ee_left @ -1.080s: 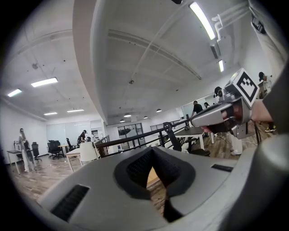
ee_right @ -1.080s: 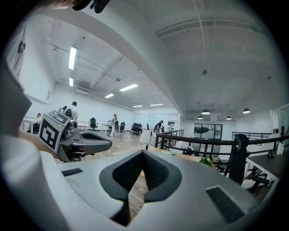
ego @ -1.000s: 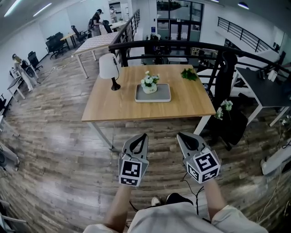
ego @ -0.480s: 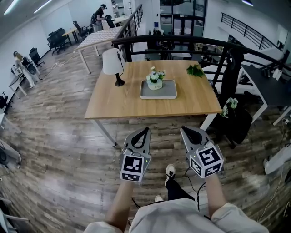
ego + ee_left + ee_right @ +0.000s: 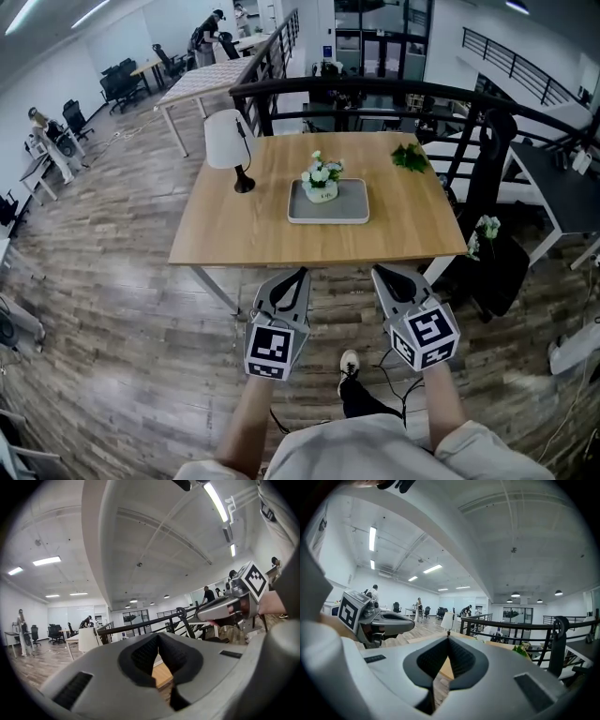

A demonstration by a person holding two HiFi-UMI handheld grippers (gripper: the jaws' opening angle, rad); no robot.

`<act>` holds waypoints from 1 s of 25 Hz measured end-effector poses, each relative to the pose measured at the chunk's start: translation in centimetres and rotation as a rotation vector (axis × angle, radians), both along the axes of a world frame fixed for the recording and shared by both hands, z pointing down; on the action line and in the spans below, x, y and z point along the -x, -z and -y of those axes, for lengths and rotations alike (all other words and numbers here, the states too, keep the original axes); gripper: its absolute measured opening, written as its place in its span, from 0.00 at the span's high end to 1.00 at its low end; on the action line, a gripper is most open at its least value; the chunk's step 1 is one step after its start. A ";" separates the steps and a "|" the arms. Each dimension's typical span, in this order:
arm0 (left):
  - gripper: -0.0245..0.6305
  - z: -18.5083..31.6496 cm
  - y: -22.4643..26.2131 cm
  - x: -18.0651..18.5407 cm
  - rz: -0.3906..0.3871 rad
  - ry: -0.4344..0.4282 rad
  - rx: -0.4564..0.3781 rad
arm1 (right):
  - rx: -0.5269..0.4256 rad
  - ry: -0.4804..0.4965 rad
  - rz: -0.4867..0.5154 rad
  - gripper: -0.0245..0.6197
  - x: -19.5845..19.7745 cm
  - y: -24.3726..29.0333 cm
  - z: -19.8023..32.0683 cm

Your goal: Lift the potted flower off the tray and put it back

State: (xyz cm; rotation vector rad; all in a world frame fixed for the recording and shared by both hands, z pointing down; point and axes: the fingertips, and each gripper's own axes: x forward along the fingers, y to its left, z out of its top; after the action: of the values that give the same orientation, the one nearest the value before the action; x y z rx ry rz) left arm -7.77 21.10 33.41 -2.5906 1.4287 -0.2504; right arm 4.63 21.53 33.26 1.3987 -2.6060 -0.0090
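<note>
Head camera: set high, short of the table's near edge, facing forward and steeply down, with the whole table in frame. Left gripper camera: low, about level, close behind its own jaws, facing the table's near edge from a distance. Right gripper camera: likewise, alongside. All three views share the table, the lamp on the table's left side and the railing behind the table. Each gripper view also catches the other gripper.
</note>
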 end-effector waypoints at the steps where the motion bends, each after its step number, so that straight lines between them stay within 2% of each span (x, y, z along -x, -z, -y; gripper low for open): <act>1: 0.92 1.0 0.0 -0.1 0.001 0.004 0.000 | 0.000 0.004 0.002 0.93 -0.1 0.0 1.1; 11: 0.92 11.0 0.5 -1.6 0.009 0.043 0.006 | 0.002 0.028 -0.006 0.93 -2.1 0.5 11.1; 25: 0.92 21.3 -1.8 -3.9 0.019 0.079 0.070 | 0.043 0.063 0.022 0.93 -4.7 -0.9 21.8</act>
State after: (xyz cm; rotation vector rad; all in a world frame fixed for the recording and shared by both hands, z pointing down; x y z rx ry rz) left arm -3.84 -0.17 35.16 -2.5822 1.5441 -0.3411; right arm 9.33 -0.28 34.15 1.3101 -2.6505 0.0536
